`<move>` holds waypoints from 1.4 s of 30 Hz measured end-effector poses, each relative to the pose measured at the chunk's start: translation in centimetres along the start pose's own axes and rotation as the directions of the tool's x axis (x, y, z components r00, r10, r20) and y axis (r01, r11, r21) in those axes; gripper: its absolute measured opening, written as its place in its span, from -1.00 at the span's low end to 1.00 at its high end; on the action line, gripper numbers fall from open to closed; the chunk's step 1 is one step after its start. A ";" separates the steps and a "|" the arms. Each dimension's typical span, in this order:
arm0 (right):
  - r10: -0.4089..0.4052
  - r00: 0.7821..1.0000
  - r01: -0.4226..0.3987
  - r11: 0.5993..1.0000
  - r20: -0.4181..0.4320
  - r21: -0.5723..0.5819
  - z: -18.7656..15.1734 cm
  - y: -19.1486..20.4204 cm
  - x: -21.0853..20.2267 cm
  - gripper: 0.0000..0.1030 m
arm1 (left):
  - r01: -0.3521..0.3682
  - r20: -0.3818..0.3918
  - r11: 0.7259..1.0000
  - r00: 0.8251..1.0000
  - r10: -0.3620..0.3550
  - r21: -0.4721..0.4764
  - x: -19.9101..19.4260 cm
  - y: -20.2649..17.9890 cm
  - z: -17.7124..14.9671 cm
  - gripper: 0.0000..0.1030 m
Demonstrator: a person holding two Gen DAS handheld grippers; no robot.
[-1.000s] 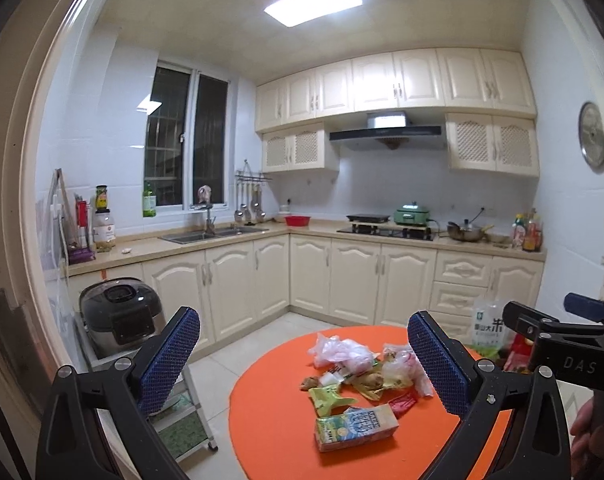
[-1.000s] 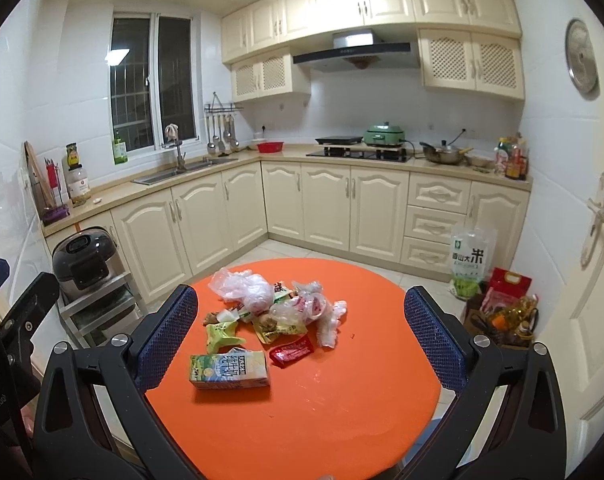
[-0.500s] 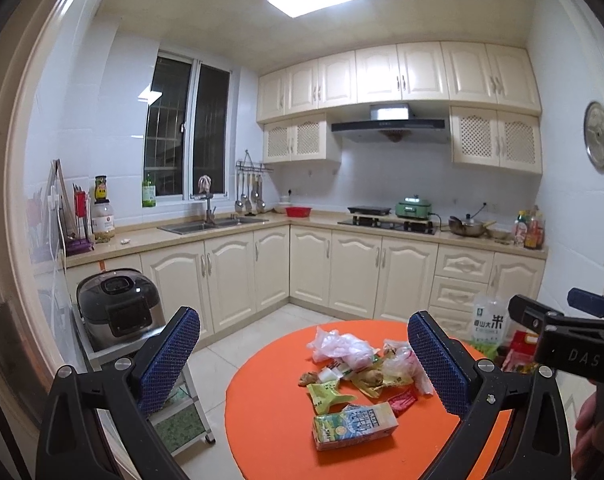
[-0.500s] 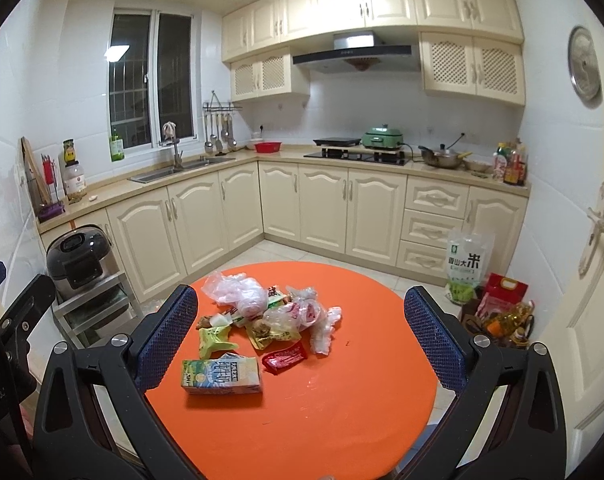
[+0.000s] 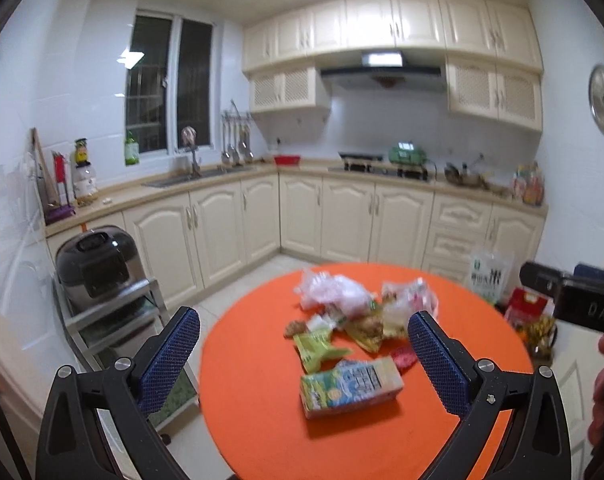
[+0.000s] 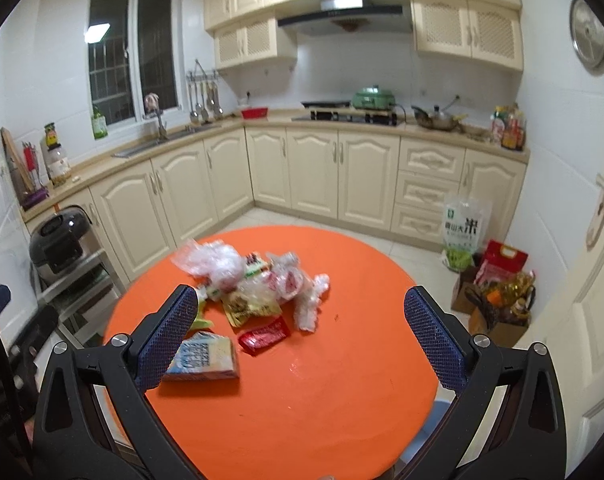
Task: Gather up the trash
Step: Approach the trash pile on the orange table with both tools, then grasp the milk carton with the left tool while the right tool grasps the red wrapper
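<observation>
A pile of trash lies on a round orange table (image 5: pixel 262 420) (image 6: pixel 341 400). It holds a drink carton (image 5: pixel 351 388) (image 6: pixel 204 362), a green wrapper (image 5: pixel 315 346), a red sachet (image 6: pixel 264 335), a yellow snack bag (image 6: pixel 248 306) and crumpled clear plastic bags (image 5: pixel 331 290) (image 6: pixel 214 262). My left gripper (image 5: pixel 302 354) hangs open above the table's near left side, with the carton between its fingers' lines of sight. My right gripper (image 6: pixel 300 330) is open too, above the pile's near edge. Neither holds anything.
Cream kitchen cabinets (image 6: pixel 313 172) run along the far walls. A rice cooker (image 5: pixel 98 266) sits on a metal rack left of the table. Bags and boxes of groceries (image 6: pixel 497 280) stand on the floor at the right, beside a door (image 6: pixel 597 240).
Both grippers have moved closer to the table and tilted down, so the trash pile looks larger and nearer. Nothing has been gripped.
</observation>
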State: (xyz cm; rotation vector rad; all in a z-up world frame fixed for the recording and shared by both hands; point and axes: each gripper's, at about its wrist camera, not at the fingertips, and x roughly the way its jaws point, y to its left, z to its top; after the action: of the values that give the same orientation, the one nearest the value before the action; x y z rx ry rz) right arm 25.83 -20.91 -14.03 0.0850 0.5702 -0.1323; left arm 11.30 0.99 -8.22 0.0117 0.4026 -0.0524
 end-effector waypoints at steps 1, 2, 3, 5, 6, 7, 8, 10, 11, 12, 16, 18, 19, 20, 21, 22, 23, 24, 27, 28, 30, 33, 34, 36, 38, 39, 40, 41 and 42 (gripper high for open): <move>-0.002 1.000 0.002 1.000 -0.012 0.000 -0.2 -0.2 0.4 1.00 | 0.004 -0.017 1.000 1.000 -0.004 0.010 0.8 -0.2 -0.3 0.99; -0.001 1.000 0.001 1.000 -0.029 0.002 -0.5 -0.4 1.0 1.00 | 0.010 -0.032 1.000 0.999 -0.010 0.019 1.6 -0.4 -0.6 0.99; 0.001 0.999 -0.001 1.000 -0.041 0.004 -0.8 -0.5 1.5 1.00 | 0.022 -0.051 0.999 0.998 -0.021 0.029 2.6 -0.6 -1.0 0.99; 0.003 0.997 -0.002 1.000 -0.073 0.004 -1.6 -0.8 2.5 1.00 | 0.031 -0.077 0.998 0.997 -0.027 0.046 4.1 -1.0 -1.5 0.99; 0.003 0.996 -0.003 1.000 -0.088 0.004 -2.0 -0.8 3.1 1.00 | 0.032 -0.092 0.998 0.995 -0.027 0.058 4.9 -1.1 -1.7 0.99; 0.003 0.994 -0.003 1.000 -0.108 0.005 -2.4 -0.9 3.8 1.00 | 0.038 -0.111 0.997 0.993 -0.030 0.070 5.8 -1.1 -2.0 0.99; 0.004 0.993 -0.003 1.000 -0.120 0.007 -2.7 -1.0 4.2 1.00 | 0.041 -0.122 0.996 0.992 -0.032 0.076 6.5 -1.0 -2.3 0.99; 0.007 0.989 -0.006 1.000 -0.148 0.011 -3.4 -1.0 5.3 1.00 | 0.046 -0.148 0.994 0.988 -0.031 0.095 7.9 -1.1 -2.8 0.99; 0.009 0.987 -0.007 1.000 -0.160 0.012 -3.7 -1.1 5.8 1.00 | 0.052 -0.161 0.993 0.986 -0.035 0.103 8.5 -1.2 -3.0 0.99; 0.009 0.985 -0.008 1.000 -0.172 0.012 -4.0 -1.1 6.2 1.00 | 0.063 -0.180 0.991 0.983 -0.042 0.114 9.2 -1.4 -3.3 0.99; 0.004 0.975 0.000 1.000 -0.222 0.015 -5.0 -1.2 7.7 1.00 | 0.107 -0.226 0.976 0.972 -0.062 0.191 11.9 -2.0 -4.5 0.99; -0.003 0.970 0.007 1.000 -0.241 0.016 -5.3 -1.3 8.3 1.00 | 0.128 -0.243 0.962 0.968 -0.067 0.242 12.9 -2.2 -4.6 0.99; -0.007 0.968 0.011 1.000 -0.249 0.017 -5.4 -1.4 8.6 1.00 | 0.136 -0.248 0.953 0.966 -0.067 0.271 13.5 -2.2 -4.7 0.99; -0.011 0.966 0.016 1.000 -0.257 0.019 -5.5 -1.4 8.9 1.00 | 0.144 -0.250 0.946 0.966 -0.071 0.289 14.0 -2.3 -4.8 0.99; -0.010 0.965 0.016 1.000 -0.264 0.021 -5.5 -1.5 9.3 1.00 | 0.157 -0.254 0.938 0.964 -0.077 0.310 14.8 -2.3 -4.8 0.99; -0.009 0.962 0.016 1.000 -0.272 0.023 -5.7 -1.4 9.6 1.00 | 0.164 -0.259 0.932 0.963 -0.080 0.323 15.3 -2.3 -4.8 0.99; -0.009 0.960 0.016 1.000 -0.279 0.021 -5.7 -1.3 10.0 1.00 | 0.174 -0.264 0.926 0.961 -0.084 0.336 16.0 -2.5 -4.8 0.99; -0.010 0.958 0.016 1.000 -0.286 0.017 -5.9 -1.1 10.2 1.00 | 0.191 -0.277 0.917 0.956 -0.094 0.349 16.8 -2.7 -5.0 0.99; -0.010 0.952 0.014 1.000 -0.307 0.010 -6.1 -0.8 11.1 1.00 | 0.252 -0.296 0.901 0.944 -0.149 0.352 18.6 -3.0 -5.0 0.99; -0.010 0.950 0.014 1.000 -0.312 0.009 -6.2 -0.8 11.4 1.00 | 0.263 -0.309 0.897 0.939 -0.153 0.356 18.9 -3.1 -5.2 0.99; -0.009 0.946 0.014 1.000 -0.323 0.013 -6.2 -0.9 12.0 1.00 | 0.284 -0.340 0.881 0.928 -0.153 0.379 19.7 -3.5 -5.7 0.99; -0.007 0.942 0.015 1.000 -0.335 0.023 -6.1 -1.1 12.8 1.00 | 0.321 -0.379 0.851 0.912 -0.159 0.416 20.5 -4.3 -6.5 0.96; -0.007 0.942 0.016 1.000 -0.335 0.024 -6.0 -1.2 13.0 1.00 | 0.326 -0.382 0.844 0.910 -0.159 0.425 20.7 -4.5 -6.7 0.93; -0.007 0.940 0.018 0.999 -0.342 0.028 -6.0 -1.4 13.5 1.00 | 0.350 -0.396 0.833 0.901 -0.175 0.428 21.1 -4.9 -6.8 0.82; 0.000 0.937 0.013 0.999 -0.350 0.035 -6.0 -1.5 13.9 1.00 | 0.376 -0.407 0.830 0.891 -0.201 0.413 21.3 -5.1 -6.6 0.64; 0.004 0.936 0.010 0.999 -0.353 0.038 -6.0 -1.5 14.2 1.00 | 0.385 -0.414 0.830 0.886 -0.209 0.404 21.6 -5.3 -6.5 0.60; 0.009 0.934 0.007 0.999 -0.357 0.044 -6.1 -1.5 14.5 1.00 | 0.387 -0.417 0.832 0.884 -0.212 0.397 21.6 -5.3 -6.5 0.53; 0.018 0.932 0.000 0.999 -0.361 0.050 -6.1 -1.5 14.8 1.00 | 0.385 -0.417 0.837 0.884 -0.213 0.389 21.5 -5.3 -6.5 0.44; 0.033 0.931 -0.012 0.998 -0.365 0.058 -6.1 -1.3 15.2 1.00 | 0.382 -0.415 0.842 0.884 -0.213 0.381 21.4 -5.3 -6.5 0.41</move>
State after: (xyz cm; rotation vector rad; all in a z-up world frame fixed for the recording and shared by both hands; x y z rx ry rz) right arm 35.09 -23.05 -27.46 0.1720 0.9390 -0.1101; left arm 28.18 -5.16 -22.61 0.4296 0.7521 -0.4678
